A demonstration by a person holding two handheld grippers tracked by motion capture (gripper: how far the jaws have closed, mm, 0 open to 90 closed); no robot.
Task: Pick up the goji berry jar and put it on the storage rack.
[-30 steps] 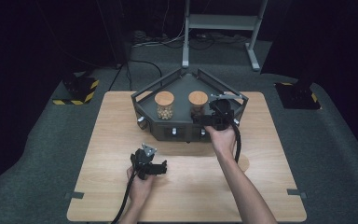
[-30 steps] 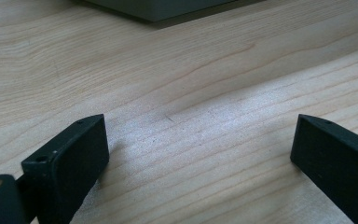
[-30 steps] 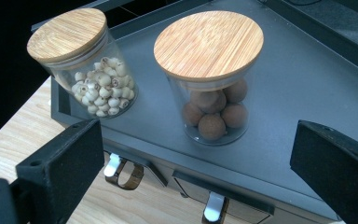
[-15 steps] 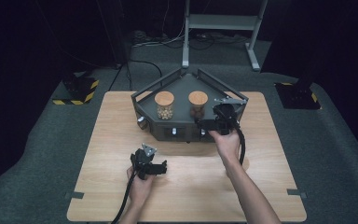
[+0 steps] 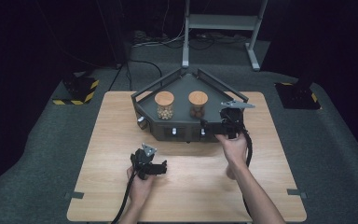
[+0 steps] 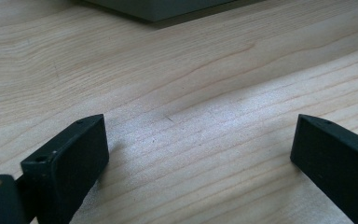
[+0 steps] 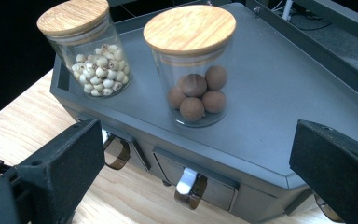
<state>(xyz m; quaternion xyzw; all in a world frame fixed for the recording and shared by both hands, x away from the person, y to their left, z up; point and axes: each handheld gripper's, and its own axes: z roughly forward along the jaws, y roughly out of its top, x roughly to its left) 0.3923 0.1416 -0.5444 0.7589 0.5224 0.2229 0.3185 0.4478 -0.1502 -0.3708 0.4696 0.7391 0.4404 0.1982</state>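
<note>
Dark grey angular cabinet (image 5: 186, 122) sits at the table's far middle; my right gripper (image 5: 230, 122), jaws wide and empty, hovers near its front drawers (image 7: 193, 179), while my left gripper (image 5: 148, 164) rests wide open on the pale wooden tabletop (image 6: 177, 84).

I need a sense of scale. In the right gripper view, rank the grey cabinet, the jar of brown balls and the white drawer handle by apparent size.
1. Grey cabinet, by far the largest.
2. Jar of brown balls.
3. White drawer handle, the smallest, though it sits nearer the camera than the jar.
</note>
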